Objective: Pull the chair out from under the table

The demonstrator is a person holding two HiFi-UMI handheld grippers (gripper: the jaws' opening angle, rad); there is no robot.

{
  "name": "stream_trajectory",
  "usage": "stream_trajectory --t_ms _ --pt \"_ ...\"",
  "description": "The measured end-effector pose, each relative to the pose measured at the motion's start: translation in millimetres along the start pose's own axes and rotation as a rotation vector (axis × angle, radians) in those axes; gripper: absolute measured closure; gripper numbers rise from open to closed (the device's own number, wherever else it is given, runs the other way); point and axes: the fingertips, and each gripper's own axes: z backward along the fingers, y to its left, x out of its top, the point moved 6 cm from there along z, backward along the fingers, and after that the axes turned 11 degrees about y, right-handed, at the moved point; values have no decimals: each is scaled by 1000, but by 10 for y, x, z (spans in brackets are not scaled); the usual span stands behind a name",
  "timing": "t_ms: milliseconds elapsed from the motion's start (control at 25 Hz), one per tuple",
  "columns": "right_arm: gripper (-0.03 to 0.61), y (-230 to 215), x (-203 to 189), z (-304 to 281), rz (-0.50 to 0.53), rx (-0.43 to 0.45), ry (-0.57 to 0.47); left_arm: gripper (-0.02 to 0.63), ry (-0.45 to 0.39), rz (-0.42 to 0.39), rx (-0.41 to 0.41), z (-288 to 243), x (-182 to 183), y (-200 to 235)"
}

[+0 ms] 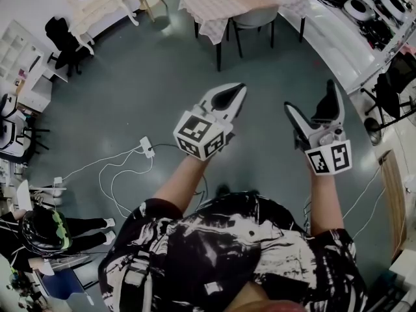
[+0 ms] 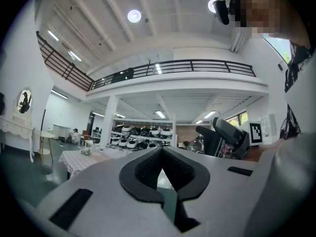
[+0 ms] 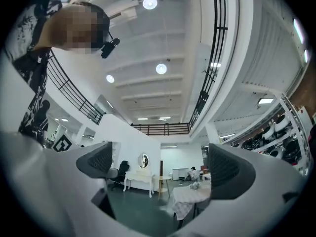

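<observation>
A table with a checked cloth (image 1: 218,5) stands far across the floor, and a grey chair (image 1: 255,19) is tucked under its near side. Both grippers hang in the air well short of them, touching nothing. My left gripper (image 1: 239,93) points towards the table with its jaws shut and nothing between them; its tips meet (image 2: 160,150) in its own view. My right gripper (image 1: 313,106) is tilted upward and open, its pads (image 3: 96,162) wide apart and empty. The clothed table (image 3: 190,196) shows low between them.
A white power strip (image 1: 147,149) with looping cables lies on the floor to the left. A black office chair (image 1: 65,39) and a white dresser (image 1: 97,8) stand at the back left. A long counter (image 1: 338,41) runs along the right. A seated person (image 1: 45,229) is near left.
</observation>
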Motion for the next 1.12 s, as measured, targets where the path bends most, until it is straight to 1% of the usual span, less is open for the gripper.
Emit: stream_trajectory --t_ms 280,400,680,960,1120 --pt "2 -100 -53 17 -11 -9 46 614 1 6 4 -46 19 12" --pt "2 -196 -110 86 -14 -11 69 614 -2 14 5 -143 -2 -28" --pt "2 -669 -187 386 -22 -31 107 614 7 16 4 -582 -10 -296" --pt "3 -1182 -188 546 -14 0 134 614 11 13 39 -1032 70 -510" --pt "2 -1350 -232 505 -26 4 128 614 30 3 44 -1175 60 -499"
